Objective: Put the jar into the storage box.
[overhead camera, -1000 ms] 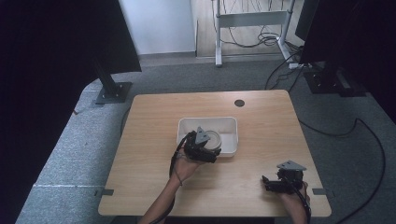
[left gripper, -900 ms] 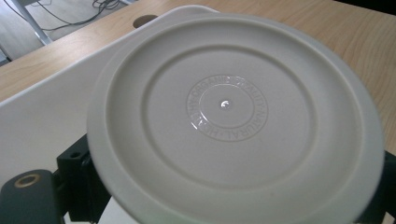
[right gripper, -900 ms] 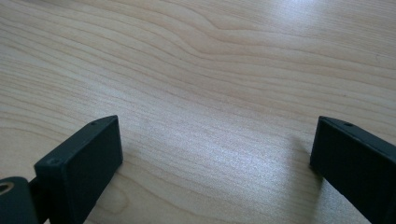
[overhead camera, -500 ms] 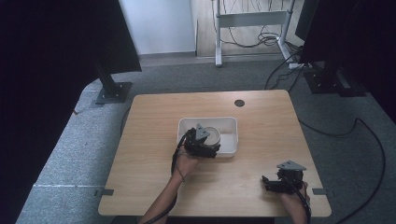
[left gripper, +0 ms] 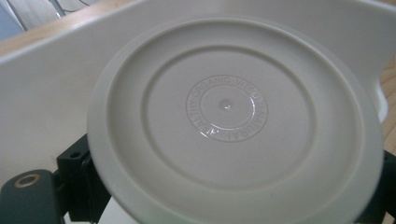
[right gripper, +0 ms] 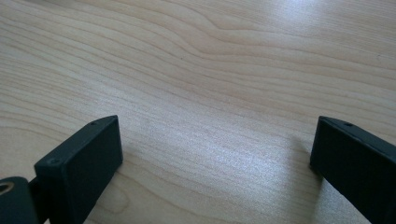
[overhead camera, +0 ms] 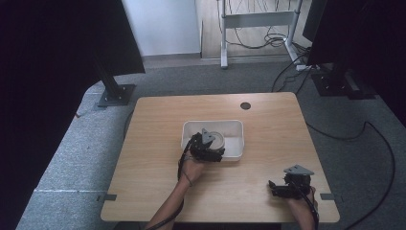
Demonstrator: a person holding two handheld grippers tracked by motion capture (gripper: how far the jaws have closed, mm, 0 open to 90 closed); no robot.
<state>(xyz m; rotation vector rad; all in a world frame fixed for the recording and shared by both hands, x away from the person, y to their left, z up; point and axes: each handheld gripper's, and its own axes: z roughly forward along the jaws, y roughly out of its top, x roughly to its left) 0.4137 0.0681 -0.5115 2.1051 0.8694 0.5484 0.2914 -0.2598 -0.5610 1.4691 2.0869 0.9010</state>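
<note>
1. A round cream-white lid [left gripper: 233, 123] sat between the jaws of the left gripper [overhead camera: 207, 146], with its flat ringed face turned toward that gripper's camera and embossed lettering circling a small centre dot.
2. In the left gripper view, the black jaws stood at the lid's lower left and lower right edges, so the gripper was closed on the lid across its width.
3. Behind the lid rose the pale wall of a white rectangular tray [left gripper: 56, 70]; in the high view the lid [overhead camera: 215, 140] lay over the left part of the tray [overhead camera: 234, 143], near the middle of the table.
4. Whether the lid rested on the tray floor or was held just above it could not be told.
5. The person's left hand [overhead camera: 194, 168] gripped the left gripper from the near side, with the forearm coming in from the bottom edge.
6. The right gripper [overhead camera: 282, 188] lay well apart from the tray, low over the table [overhead camera: 158, 143] near its front right corner, with a grey three-cornered plate [overhead camera: 298, 170] on top.
7. In the right gripper view, its two black jaws stood wide apart with only bare light wood grain [right gripper: 210, 93] between them, holding nothing.
8. A small dark round hole [overhead camera: 245, 105] marked the table's far side.
</note>
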